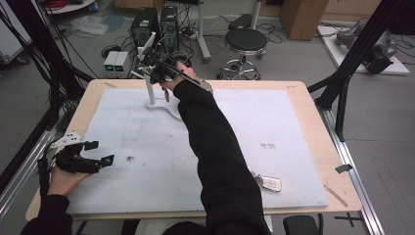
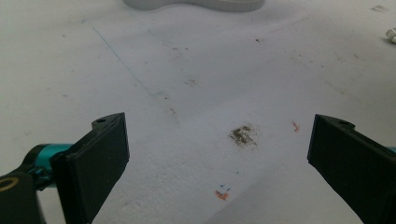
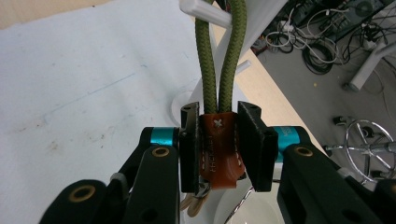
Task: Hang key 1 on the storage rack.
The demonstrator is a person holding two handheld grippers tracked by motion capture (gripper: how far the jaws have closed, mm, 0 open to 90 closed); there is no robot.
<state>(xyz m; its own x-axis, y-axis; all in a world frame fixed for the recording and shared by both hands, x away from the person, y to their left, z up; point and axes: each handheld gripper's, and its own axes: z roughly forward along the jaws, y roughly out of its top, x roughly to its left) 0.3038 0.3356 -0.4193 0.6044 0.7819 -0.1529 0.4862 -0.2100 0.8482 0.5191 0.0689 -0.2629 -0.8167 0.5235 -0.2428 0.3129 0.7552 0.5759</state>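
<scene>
At the far edge of the tabletop (image 1: pixel 313 122), left of its middle, the person's right gripper (image 3: pixel 218 149) is clamping a brown leather tab (image 3: pixel 218 147) between its two black jaws, the pads pressing on both of its sides. A loop of green cord (image 3: pixel 219 56) is rising out of the tab and hanging over a white peg (image 3: pixel 203 11) of the white stand (image 1: pixel 150 83), which is standing on its curved base on the white mat (image 1: pixel 274 117). In the right gripper view something pale and metallic is dangling under the tab, too dim to make out. In the high view the right gripper (image 1: pixel 159 73) is reaching in beside the stand's upright post, the black sleeve (image 1: pixel 215 152) stretching across the mat from the near edge.

Near the left edge, the left gripper (image 1: pixel 98 152) is resting in the person's left hand (image 1: pixel 66 178) low over the mat, its jaws standing wide apart with nothing between them. In the left gripper view those jaws are framing bare mat with a dark smudge (image 2: pixel 243 135) and a few small coloured marks.

Close to the near right corner of the mat, a car key (image 1: pixel 269 183) is lying flat, just beside the sleeve and well apart from the stand.
</scene>
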